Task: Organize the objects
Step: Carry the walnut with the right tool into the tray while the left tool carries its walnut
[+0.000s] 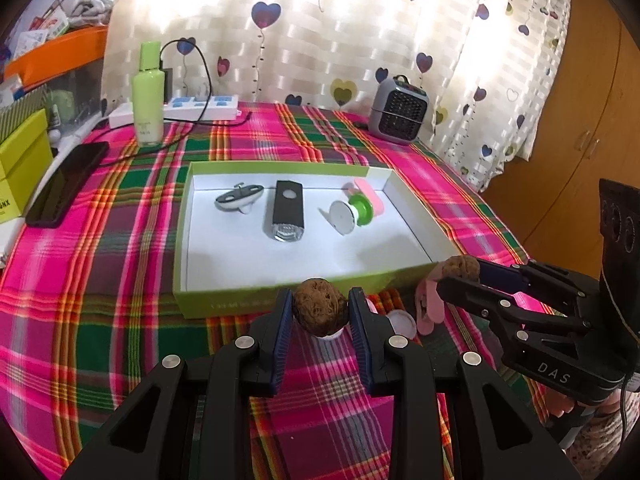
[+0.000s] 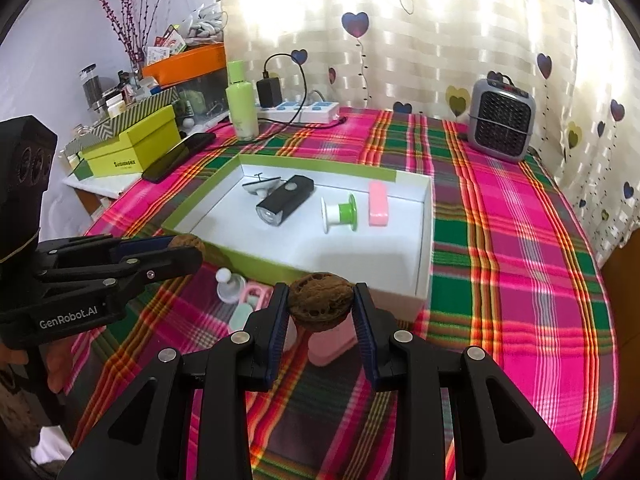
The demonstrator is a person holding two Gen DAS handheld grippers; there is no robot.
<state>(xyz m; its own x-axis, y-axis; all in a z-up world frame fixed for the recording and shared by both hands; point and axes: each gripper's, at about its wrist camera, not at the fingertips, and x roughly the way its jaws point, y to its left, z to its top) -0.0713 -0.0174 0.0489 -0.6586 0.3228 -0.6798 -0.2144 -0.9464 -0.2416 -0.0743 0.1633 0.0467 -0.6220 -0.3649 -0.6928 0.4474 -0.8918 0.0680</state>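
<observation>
The left gripper (image 1: 320,312) is clamping a walnut (image 1: 319,307) between its blue pads, just in front of the near green wall of the open box (image 1: 248,300). This walnut is brown, deeply wrinkled and roughly oval; its long axis is lying across the gripper, from pad to pad, and it is sitting level.

The right gripper (image 2: 321,306) is clamping a second walnut (image 2: 321,298) the same way, near the box's near right corner. Its shell is dark brown with a netted, pitted surface, and its long axis is also running side to side between the pads.

Both grippers are holding their walnuts above the plaid cloth (image 2: 520,280) covering the bench, outside the box. In the left wrist view the right gripper (image 1: 460,276) is showing at the right, just beside the box's near right corner.

Inside the white-lined box, a black bike light (image 1: 285,210) is lying with its lens toward the near wall, a green-and-white spool (image 2: 339,213) is lying on its side, and a pink block (image 2: 378,203) is resting beside it. On the cloth in front of the box, a pink clip (image 1: 428,310) and a small white cap (image 1: 401,322) are lying close together.
</observation>
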